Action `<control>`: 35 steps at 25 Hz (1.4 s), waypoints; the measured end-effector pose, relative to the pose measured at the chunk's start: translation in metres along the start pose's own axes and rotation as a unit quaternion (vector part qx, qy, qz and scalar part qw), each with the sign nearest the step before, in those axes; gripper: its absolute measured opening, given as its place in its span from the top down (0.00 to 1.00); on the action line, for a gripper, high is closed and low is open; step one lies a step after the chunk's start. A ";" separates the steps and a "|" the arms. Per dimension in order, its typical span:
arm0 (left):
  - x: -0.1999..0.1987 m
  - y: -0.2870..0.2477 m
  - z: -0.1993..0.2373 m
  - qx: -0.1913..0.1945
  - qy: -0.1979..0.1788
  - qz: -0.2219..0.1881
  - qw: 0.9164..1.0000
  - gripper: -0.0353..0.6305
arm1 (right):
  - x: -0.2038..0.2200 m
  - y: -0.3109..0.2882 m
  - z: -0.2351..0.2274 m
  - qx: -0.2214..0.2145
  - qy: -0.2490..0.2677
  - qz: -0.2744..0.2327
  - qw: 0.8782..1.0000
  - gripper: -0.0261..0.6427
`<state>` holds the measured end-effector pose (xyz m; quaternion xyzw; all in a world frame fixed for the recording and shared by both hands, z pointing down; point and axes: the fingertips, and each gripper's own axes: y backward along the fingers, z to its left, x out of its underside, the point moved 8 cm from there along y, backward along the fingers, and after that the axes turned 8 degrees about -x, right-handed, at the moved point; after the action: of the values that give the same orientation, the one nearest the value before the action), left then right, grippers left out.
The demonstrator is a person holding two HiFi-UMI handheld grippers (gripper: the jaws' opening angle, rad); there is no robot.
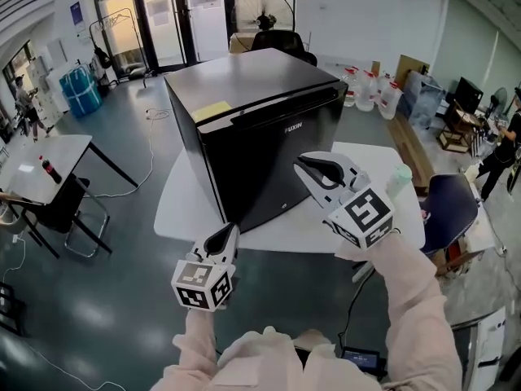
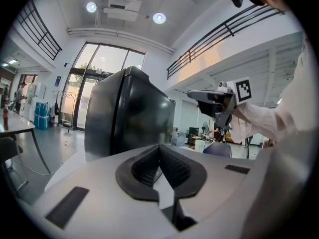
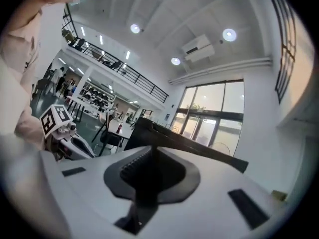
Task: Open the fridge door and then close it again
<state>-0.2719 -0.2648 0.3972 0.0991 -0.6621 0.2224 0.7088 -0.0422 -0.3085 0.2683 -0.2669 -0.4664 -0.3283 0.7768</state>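
- Head view: the black fridge (image 1: 252, 129) stands on a white table (image 1: 181, 198), its door closed.
- Left gripper (image 1: 231, 231): jaws together, empty, near the fridge's front.
- Right gripper (image 1: 303, 166): jaws narrow, empty, just beside that front.

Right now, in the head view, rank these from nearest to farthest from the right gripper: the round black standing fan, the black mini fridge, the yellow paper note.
1. black mini fridge, its front just beside the right gripper.
2. yellow paper note, on the fridge's top, left side.
3. round black standing fan, far behind the fridge.
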 end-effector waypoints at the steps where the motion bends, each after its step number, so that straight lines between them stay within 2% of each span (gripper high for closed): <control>1: 0.001 0.000 -0.002 0.000 0.002 -0.002 1.000 0.93 | 0.005 0.007 0.003 0.013 -0.018 -0.008 1.000 0.90; 3: 0.003 0.002 -0.005 0.000 0.008 -0.004 1.000 0.93 | 0.018 0.021 0.009 0.036 -0.075 -0.030 0.996 0.92; 6: 0.007 0.006 -0.007 0.001 0.023 -0.007 1.000 0.93 | 0.045 0.039 0.020 0.075 -0.172 -0.064 0.980 0.94; 9: 0.010 0.012 -0.010 -0.003 0.036 -0.015 0.999 0.93 | 0.069 0.056 0.039 0.114 -0.215 -0.070 0.968 0.94; 16: 0.025 0.022 -0.011 -0.015 0.053 -0.021 0.998 0.93 | 0.108 0.077 0.082 0.170 -0.236 -0.038 0.956 0.95; 22: 0.033 0.028 -0.010 -0.027 0.051 -0.015 0.998 0.93 | 0.119 0.094 0.086 0.205 -0.262 -0.036 0.942 0.95; 35: 0.041 0.026 -0.003 -0.033 0.062 -0.002 0.998 0.93 | 0.125 0.079 0.090 0.196 -0.256 -0.020 0.946 0.95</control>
<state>-0.2802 -0.2330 0.4335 0.0635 -0.6232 0.2048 0.7521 0.0117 -0.2255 0.4101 -0.1751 -0.7102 -0.1659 0.6614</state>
